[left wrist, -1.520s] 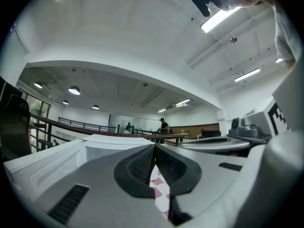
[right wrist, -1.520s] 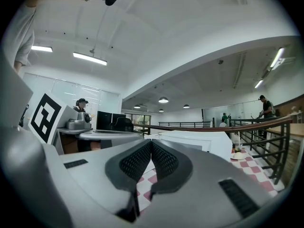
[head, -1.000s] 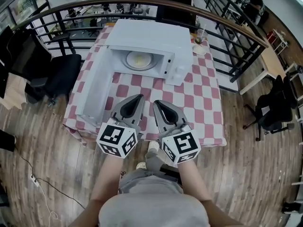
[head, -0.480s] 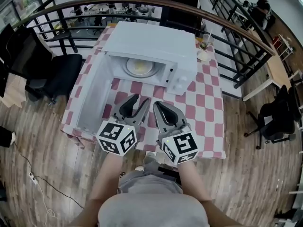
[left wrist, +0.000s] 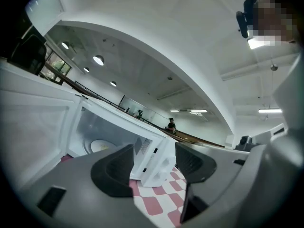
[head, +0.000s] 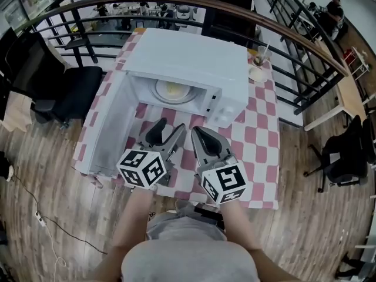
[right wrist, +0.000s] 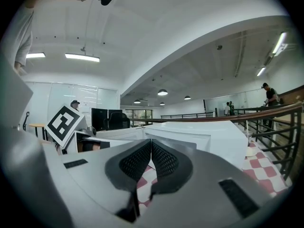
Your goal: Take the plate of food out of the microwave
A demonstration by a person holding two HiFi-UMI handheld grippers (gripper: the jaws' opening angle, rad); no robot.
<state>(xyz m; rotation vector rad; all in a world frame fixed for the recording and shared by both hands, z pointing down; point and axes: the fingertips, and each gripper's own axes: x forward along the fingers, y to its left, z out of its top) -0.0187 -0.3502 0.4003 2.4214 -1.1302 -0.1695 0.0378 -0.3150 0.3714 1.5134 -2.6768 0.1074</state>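
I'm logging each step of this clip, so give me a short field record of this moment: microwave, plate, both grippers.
microwave: on the checkered table, door swung open to the left
plate of food: inside the microwave, untouched
left gripper: in front of the microwave, jaws opening, nothing between them
right gripper: beside the left gripper, jaws together, empty
task step: plate not yet taken out

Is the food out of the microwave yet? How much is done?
Not yet. Done: the microwave door stands wide open. In hand: the left gripper is opening its fingers, with nothing between them; the right gripper is shut and empty. Left to do: reach in, grip the plate of food, which sits inside the microwave, and lift it out.
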